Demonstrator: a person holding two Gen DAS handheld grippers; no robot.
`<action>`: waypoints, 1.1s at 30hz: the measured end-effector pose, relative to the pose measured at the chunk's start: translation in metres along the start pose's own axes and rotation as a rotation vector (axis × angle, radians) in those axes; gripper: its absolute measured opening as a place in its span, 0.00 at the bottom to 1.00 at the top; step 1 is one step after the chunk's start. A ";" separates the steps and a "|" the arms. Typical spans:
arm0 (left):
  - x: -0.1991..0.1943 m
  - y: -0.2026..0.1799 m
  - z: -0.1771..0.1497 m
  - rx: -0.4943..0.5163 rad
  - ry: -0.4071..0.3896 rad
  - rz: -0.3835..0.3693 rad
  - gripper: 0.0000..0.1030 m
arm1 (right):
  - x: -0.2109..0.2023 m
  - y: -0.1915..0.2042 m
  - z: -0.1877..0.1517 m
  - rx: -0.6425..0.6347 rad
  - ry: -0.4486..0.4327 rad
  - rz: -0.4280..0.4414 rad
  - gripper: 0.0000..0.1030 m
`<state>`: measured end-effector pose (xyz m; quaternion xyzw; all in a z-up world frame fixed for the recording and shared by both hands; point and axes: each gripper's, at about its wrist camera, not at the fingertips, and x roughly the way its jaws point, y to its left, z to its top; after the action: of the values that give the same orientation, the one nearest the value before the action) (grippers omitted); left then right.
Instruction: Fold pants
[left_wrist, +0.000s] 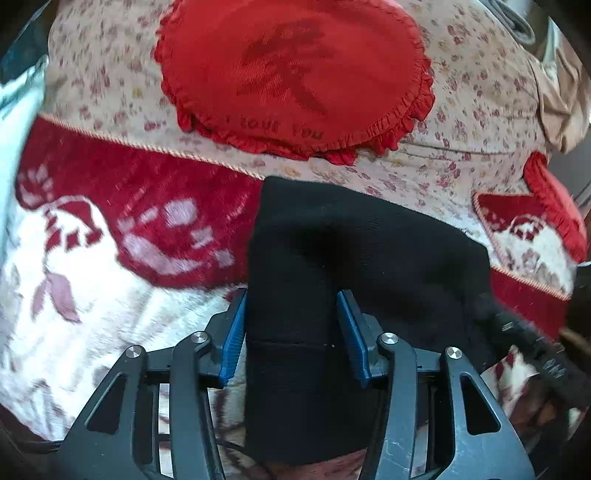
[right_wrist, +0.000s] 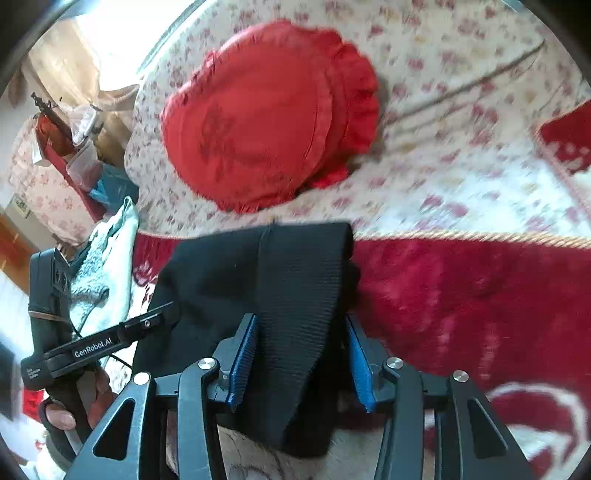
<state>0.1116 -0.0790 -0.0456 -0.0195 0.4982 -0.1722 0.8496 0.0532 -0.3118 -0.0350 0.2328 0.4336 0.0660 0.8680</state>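
The left tongs stand with their blue pads either side of a bunched fold of the black pants; the cloth fills the gap, so they look clamped on it, though the contact itself is hard to confirm. The right tongs straddle the ribbed band of the pants the same way, cloth pressed against the left pad, a sliver of space at the right one. The pants hang between both tools above the bed, which is covered by a red-and-white blanket, with a red frilled cushion beyond on the floral sheet. I judge the risk to be slippage: the thick bunch may slide out of the right tongs, or the two hands drift unevenly and skew the fold.
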 end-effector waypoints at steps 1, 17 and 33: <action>-0.001 0.001 -0.001 0.010 -0.003 0.013 0.46 | -0.007 0.002 0.001 -0.014 -0.016 -0.020 0.43; -0.050 -0.012 -0.026 0.079 -0.106 0.196 0.46 | -0.020 0.079 -0.011 -0.215 -0.052 -0.091 0.43; -0.085 -0.017 -0.036 0.064 -0.167 0.185 0.46 | -0.042 0.099 -0.015 -0.233 -0.070 -0.075 0.43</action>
<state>0.0381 -0.0635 0.0110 0.0394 0.4195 -0.1069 0.9006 0.0240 -0.2321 0.0335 0.1160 0.4006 0.0754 0.9057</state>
